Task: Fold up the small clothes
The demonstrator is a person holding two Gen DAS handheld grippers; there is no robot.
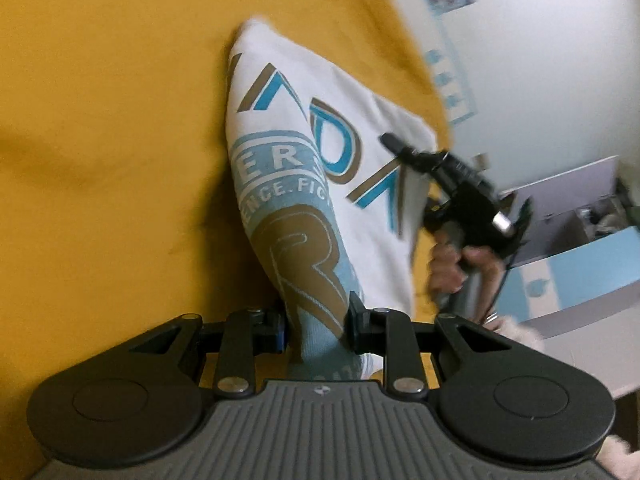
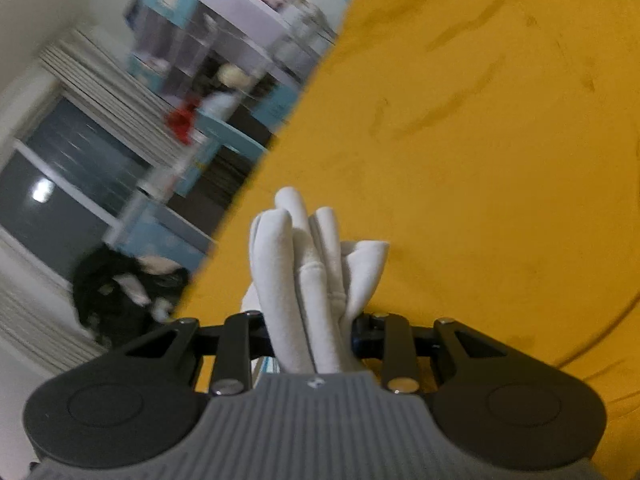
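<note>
A small white T-shirt with blue and brown print hangs stretched above the yellow bedsheet. My left gripper is shut on its printed edge. My right gripper is shut on a bunched white fold of the same T-shirt. In the left wrist view the right gripper shows at the right, held by a hand, pinching the shirt's far edge.
The yellow bedsheet fills most of both views. Beyond its edge are white and blue furniture, shelves, a window and a dark heap on the floor.
</note>
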